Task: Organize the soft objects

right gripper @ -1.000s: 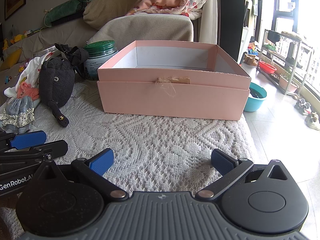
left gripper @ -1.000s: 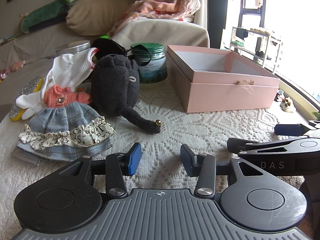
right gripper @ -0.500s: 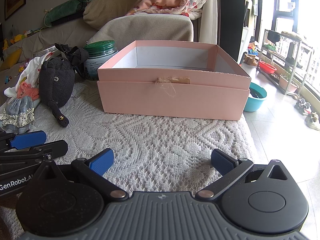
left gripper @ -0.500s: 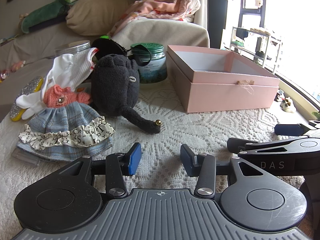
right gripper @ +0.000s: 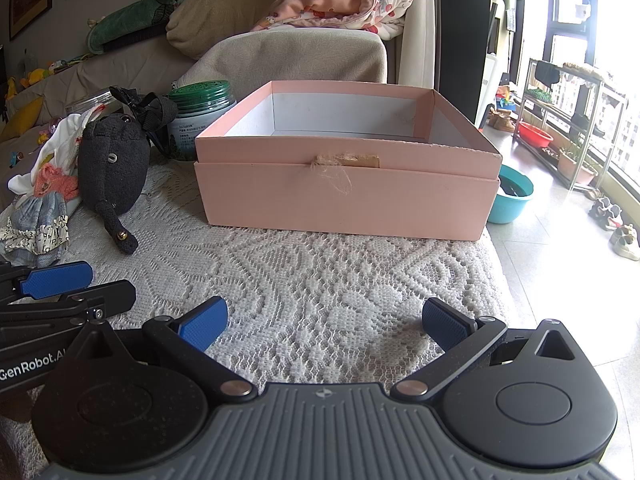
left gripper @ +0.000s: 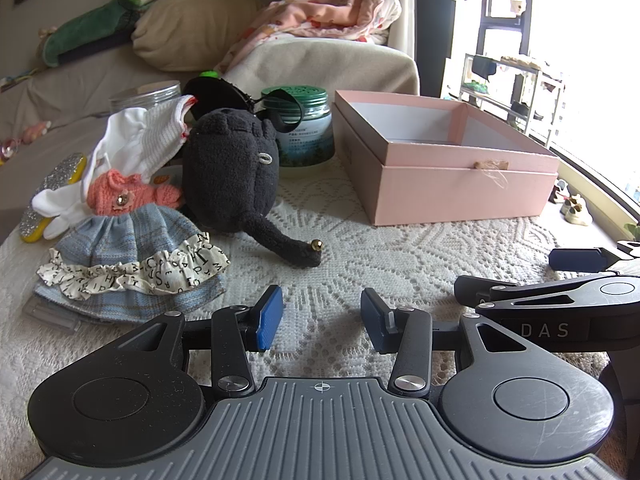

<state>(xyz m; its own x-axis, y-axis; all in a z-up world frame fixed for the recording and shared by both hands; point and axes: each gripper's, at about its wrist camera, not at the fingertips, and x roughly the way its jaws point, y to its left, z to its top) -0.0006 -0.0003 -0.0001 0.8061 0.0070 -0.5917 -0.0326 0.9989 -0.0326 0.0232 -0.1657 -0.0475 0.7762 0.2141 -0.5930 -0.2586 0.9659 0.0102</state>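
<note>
Bare lace tabletop (right gripper: 320, 280) lies open up to the pink box (right gripper: 344, 196); the black plush (left gripper: 232, 176) and green-lidded jar (left gripper: 304, 132) crowd its left side, seemingly touching.

Your right gripper (right gripper: 322, 326) over lace cloth (right gripper: 320, 276), jaws wide, nothing between. Pink box (right gripper: 344, 196) at 12 o'clock, open-topped. Black plush (right gripper: 110, 168) at 10 o'clock, doll dress (right gripper: 38, 228) beside it.

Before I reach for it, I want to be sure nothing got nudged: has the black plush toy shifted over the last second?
No. The black plush toy lies in the same spot beside the green-lidded jar, as before.
</note>
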